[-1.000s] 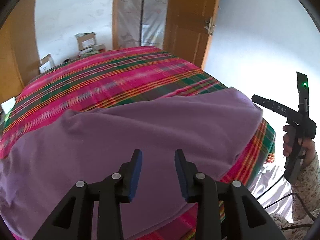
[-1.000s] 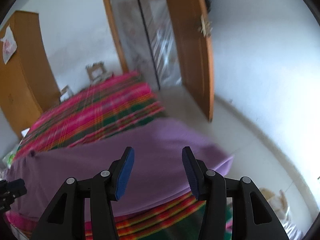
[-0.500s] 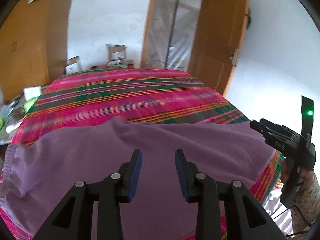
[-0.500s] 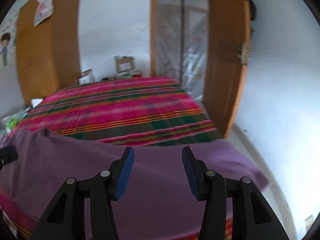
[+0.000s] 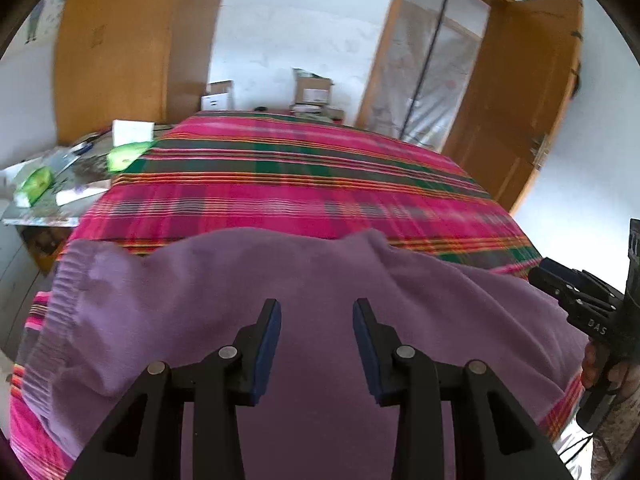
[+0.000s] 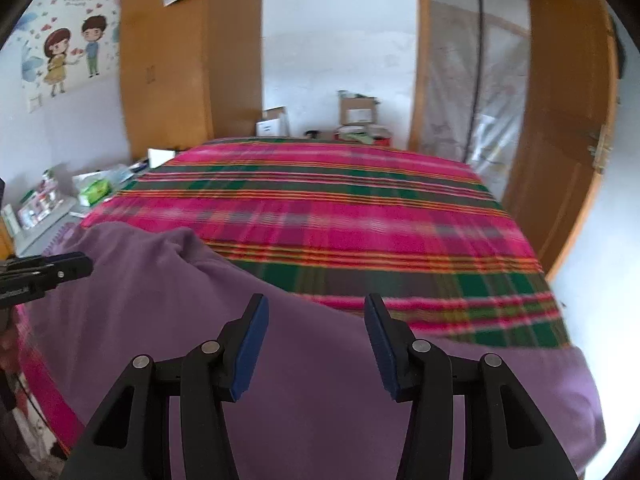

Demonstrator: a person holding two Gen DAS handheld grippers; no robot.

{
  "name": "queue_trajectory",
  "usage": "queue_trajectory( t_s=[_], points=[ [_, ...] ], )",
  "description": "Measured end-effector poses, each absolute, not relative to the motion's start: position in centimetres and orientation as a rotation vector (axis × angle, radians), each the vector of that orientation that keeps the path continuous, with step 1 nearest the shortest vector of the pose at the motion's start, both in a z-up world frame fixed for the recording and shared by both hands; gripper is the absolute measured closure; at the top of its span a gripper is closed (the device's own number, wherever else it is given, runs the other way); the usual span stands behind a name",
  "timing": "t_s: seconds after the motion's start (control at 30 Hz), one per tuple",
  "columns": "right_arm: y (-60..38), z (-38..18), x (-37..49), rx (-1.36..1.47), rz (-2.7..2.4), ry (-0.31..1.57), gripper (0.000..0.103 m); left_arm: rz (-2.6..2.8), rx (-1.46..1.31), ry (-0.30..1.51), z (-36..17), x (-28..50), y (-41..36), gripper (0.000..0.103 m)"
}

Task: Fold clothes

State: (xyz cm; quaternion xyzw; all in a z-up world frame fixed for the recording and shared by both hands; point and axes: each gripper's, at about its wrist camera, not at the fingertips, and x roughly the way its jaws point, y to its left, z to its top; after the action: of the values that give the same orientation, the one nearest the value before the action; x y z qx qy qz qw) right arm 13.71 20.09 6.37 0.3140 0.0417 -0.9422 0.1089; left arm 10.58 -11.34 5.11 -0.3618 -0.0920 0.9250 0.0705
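Left wrist view: left gripper (image 5: 316, 340) jaws wide, holding nothing, over a purple garment (image 5: 200, 320) on the bed (image 5: 300, 184); right gripper (image 6: 316, 344) likewise; the garment's near edge is cut off.

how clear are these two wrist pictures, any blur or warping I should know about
Left wrist view: fisheye bends the door frame; the plaid bedspread is slightly motion-smeared, the left gripper sharp. Right wrist view: stronger smear across the bedspread and purple garment; the right gripper stays crisp; the right wall is washed out by bright light.
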Motion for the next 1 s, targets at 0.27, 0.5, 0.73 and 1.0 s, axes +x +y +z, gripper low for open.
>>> queue_trajectory(
  t_s=[0.27,0.5,0.73,1.0],
  points=[
    [17.1,6.2,9.7,0.965,-2.661,0.121,0.051,2.826,-1.127,-0.321,4.5,9.6,-14.2,0.065],
    [15.4,7.9,9.1,0.771,-2.757,0.153,0.051,2.781,-1.132,-0.367,4.2,8.4,-14.8,0.065],
    [11.7,6.5,7.5,0.888,-2.596,0.356,0.051,2.733,-1.114,-0.378,4.4,7.1,-14.9,0.065],
    [9.9,4.5,5.0,1.084,-2.372,0.356,0.054,2.733,-1.13,-0.418,4.0,5.9,-16.2,0.062]
  ],
)
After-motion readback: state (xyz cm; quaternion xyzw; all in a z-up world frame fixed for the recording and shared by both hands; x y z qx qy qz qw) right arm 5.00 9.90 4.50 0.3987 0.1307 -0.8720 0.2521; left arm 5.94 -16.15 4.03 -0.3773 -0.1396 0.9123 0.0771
